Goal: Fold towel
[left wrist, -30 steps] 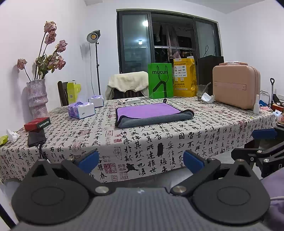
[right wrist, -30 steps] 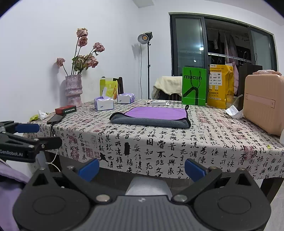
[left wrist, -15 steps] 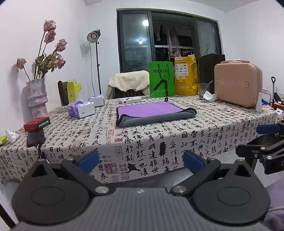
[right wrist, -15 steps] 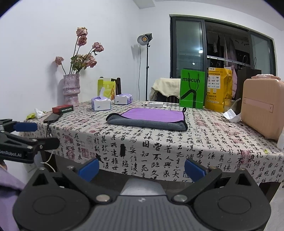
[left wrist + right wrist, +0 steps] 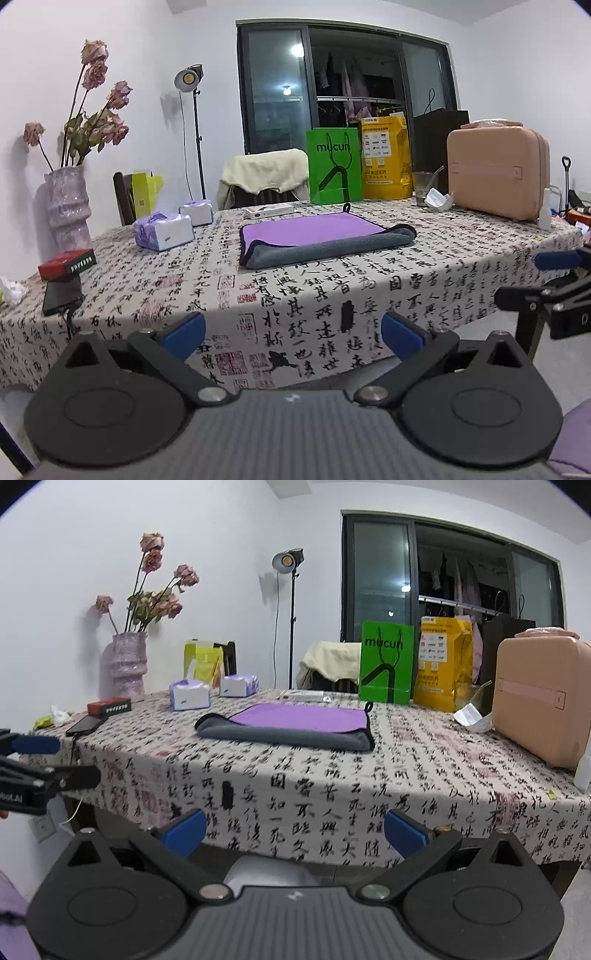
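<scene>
**Inspector A:** Two grippers noted, both held back from the near edge of the surface (image 5: 155, 280). On the left gripper (image 5: 293, 332) we find the jaws released and empty; the right gripper (image 5: 293, 829) likewise stands spread with nothing between its fingers. The towel (image 5: 325, 236) lies flat near the middle of the surface, purple face up, with a grey layer showing along its near edge. We judge it already doubled once, though we cannot confirm that.

**Inspector B:** Risks as we assess them: the tablecloth (image 5: 369, 775) is loose fabric, so jaws closing low on a towel corner could pinch cloth as well and drag it. The tissue box (image 5: 164, 232) sits near the towel's left side, and the phone (image 5: 61, 297) lies at the left edge with a cable hanging. A pulled cloth could shift either. A lopsided lift would also skew the fold.

**Inspector A:** Surface and room: vase of dried flowers (image 5: 129, 664) far left, green bag (image 5: 386, 668) and yellow bag (image 5: 445, 668) at the far edge, pink case (image 5: 543, 705) on the right. A lamp stand (image 5: 291, 613) and dark window (image 5: 343, 103) stand behind, with white walls.
</scene>
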